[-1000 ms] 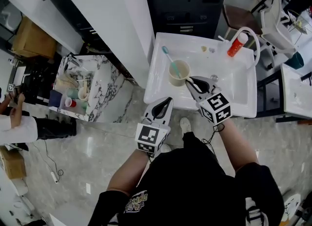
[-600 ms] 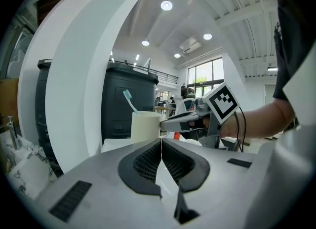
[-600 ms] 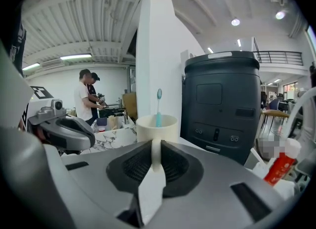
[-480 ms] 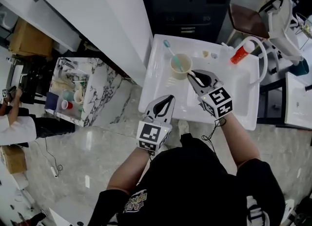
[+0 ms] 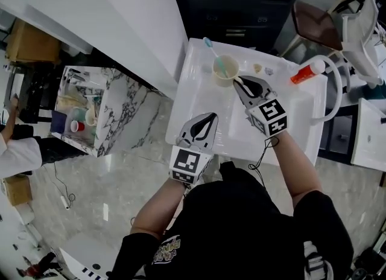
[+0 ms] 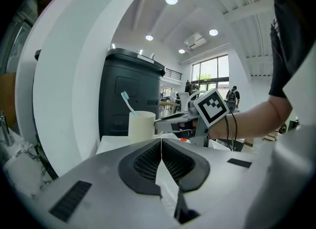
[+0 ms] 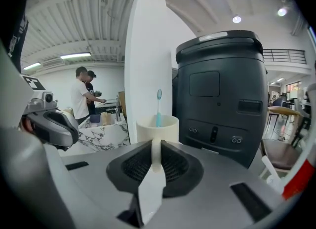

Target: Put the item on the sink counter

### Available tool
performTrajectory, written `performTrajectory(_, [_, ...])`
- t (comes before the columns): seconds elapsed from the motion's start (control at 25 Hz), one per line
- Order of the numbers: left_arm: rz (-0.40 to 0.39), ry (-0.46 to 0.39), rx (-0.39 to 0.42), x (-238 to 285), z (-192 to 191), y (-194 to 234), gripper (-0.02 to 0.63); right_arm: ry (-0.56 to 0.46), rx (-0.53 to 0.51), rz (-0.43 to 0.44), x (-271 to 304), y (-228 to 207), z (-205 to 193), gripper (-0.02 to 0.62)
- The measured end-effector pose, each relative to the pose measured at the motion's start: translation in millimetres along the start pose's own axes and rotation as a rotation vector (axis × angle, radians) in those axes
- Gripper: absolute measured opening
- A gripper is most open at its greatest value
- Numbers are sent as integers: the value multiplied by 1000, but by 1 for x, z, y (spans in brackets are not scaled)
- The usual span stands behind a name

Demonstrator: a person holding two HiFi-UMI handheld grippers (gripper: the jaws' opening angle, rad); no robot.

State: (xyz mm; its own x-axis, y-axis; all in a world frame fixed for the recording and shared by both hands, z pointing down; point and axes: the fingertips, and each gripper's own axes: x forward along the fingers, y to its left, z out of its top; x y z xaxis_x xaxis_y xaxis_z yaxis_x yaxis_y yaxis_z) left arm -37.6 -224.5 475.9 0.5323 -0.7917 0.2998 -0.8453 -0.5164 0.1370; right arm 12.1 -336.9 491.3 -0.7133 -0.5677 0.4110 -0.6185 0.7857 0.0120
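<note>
1. Tongs in my right hand (image 5: 237, 81) are clenched on the handle of the cream cup (image 5: 224, 75). In the right gripper view the pale handle sits pinched between the two dark pads (image 7: 132, 166).
2. That cup carries a light-blue toothbrush (image 5: 211, 51), which leans out over the rim toward the wall side.
3. It is over the back left corner of the white sink surface (image 5: 196, 95), just beside the basin. I cannot tell whether its base touches down.
4. Tongs in my left hand (image 5: 211, 116) are clenched on nothing. In the left gripper view the jaws meet along one thin line. They hover over the front left edge of the sink surface, well apart from the cup.
5. A red-and-white tube (image 5: 306, 72) lies at the back right of the sink surface.
6. A dark cabinet (image 5: 238, 1) stands behind the sink.
7. A marble-topped table (image 5: 123, 107) crowded with small items stands off to the left.
</note>
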Motion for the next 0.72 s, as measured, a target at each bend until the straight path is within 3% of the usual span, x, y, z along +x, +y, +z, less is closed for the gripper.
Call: performTrajectory(0.72, [59, 48, -47, 35, -13, 17, 17, 21, 26, -28, 73, -76, -55, 97])
